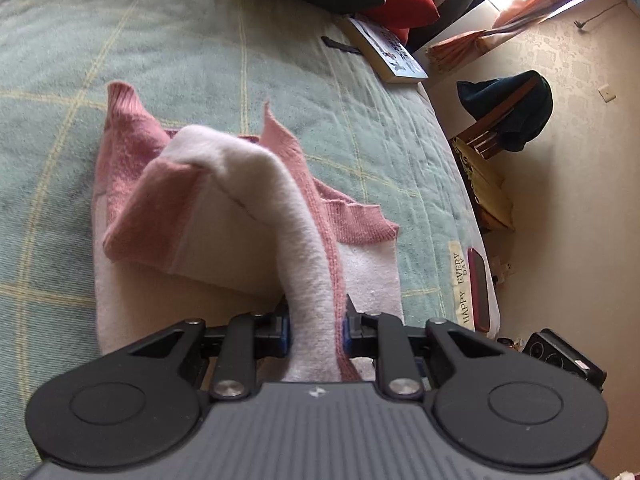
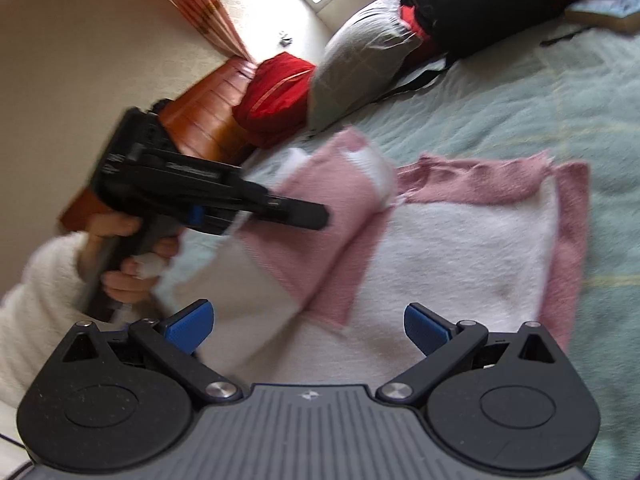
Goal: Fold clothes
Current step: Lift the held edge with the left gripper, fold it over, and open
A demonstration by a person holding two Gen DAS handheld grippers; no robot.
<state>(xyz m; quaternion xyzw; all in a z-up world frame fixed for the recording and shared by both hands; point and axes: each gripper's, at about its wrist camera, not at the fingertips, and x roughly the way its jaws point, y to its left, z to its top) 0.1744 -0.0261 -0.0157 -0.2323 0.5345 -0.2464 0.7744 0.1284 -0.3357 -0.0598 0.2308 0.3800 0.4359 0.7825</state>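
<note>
A quilted pale-green bedspread (image 1: 200,60) with thin yellow grid lines carries the pink-and-white sweater (image 2: 460,248) — fuzzy white body, ribbed pink knit edging — lying partly folded at its middle. The left gripper (image 1: 318,330) is pinched on a raised fold of the sweater's white fleece; the right gripper (image 2: 306,326) hovers above the garment, blue-padded fingers spread — gripping nothing.

The garment (image 1: 248,216) is pink knit outside and white fleece inside, lying on a pale green bed cover (image 1: 200,60) crossed by thin yellow lines in a check. Both grippers are black with grey ribbed bodies, and the right gripper (image 2: 308,328) shows 2 blue pads. A red bag (image 2: 276,92) sits beside a grey pillow (image 2: 360,60), under orange-striped curtains (image 2: 192,4).
</note>
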